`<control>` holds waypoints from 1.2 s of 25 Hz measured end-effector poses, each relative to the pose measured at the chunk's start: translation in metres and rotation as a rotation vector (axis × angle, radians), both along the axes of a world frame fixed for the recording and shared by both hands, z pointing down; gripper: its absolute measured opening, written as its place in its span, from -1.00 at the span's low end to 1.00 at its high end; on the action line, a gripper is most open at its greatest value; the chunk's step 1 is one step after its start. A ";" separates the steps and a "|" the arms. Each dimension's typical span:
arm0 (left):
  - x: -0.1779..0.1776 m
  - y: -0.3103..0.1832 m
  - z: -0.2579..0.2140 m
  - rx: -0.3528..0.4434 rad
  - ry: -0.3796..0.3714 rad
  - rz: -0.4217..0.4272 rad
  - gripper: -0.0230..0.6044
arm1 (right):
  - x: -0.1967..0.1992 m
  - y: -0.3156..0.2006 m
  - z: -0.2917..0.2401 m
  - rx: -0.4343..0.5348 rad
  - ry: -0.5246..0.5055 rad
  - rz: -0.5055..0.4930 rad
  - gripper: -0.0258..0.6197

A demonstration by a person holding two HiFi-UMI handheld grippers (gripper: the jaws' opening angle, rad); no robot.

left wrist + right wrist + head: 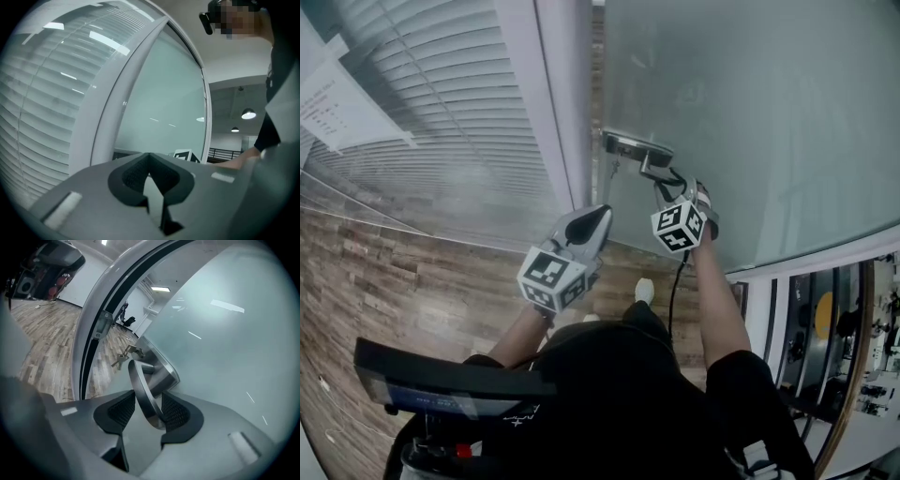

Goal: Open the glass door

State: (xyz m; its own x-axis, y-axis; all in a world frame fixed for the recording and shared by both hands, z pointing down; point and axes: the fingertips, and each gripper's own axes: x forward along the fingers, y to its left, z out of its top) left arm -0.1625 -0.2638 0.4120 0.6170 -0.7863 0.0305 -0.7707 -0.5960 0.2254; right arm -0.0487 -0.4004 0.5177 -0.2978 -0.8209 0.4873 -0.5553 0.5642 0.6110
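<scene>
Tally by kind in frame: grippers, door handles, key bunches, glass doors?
Grippers: 2 (left gripper, right gripper)
Door handle: 1
Key bunch: 1
Glass door: 1
Total: 5

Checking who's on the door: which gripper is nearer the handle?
Right. The right gripper has the handle between its open jaws. The left gripper, in the head view, sits below and left of it, apart, by the door frame.

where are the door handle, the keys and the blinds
door handle (144, 397), right gripper view, middle of the metal lever
keys (119, 361), right gripper view, on a hanging key
blinds (450, 122), head view, middle slats
</scene>
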 end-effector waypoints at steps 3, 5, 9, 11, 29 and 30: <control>0.008 -0.006 0.002 -0.002 -0.004 0.004 -0.92 | -0.001 -0.009 -0.002 0.001 -0.011 -0.014 -0.38; 0.016 -0.012 0.001 0.001 -0.006 0.001 -0.92 | -0.002 -0.015 -0.002 -0.001 -0.013 -0.027 -0.39; 0.032 -0.032 -0.003 0.015 -0.005 -0.019 -0.92 | 0.000 -0.027 -0.001 0.007 -0.017 -0.039 -0.41; 0.041 -0.043 -0.006 0.018 -0.005 -0.025 -0.92 | -0.001 -0.033 -0.001 0.008 -0.012 -0.055 -0.43; 0.102 -0.127 -0.002 0.049 -0.047 -0.133 -0.92 | 0.002 -0.095 0.018 -0.157 -0.059 -0.209 -0.59; 0.105 -0.129 -0.003 0.051 -0.049 -0.139 -0.92 | 0.002 -0.098 0.018 -0.157 -0.056 -0.217 -0.60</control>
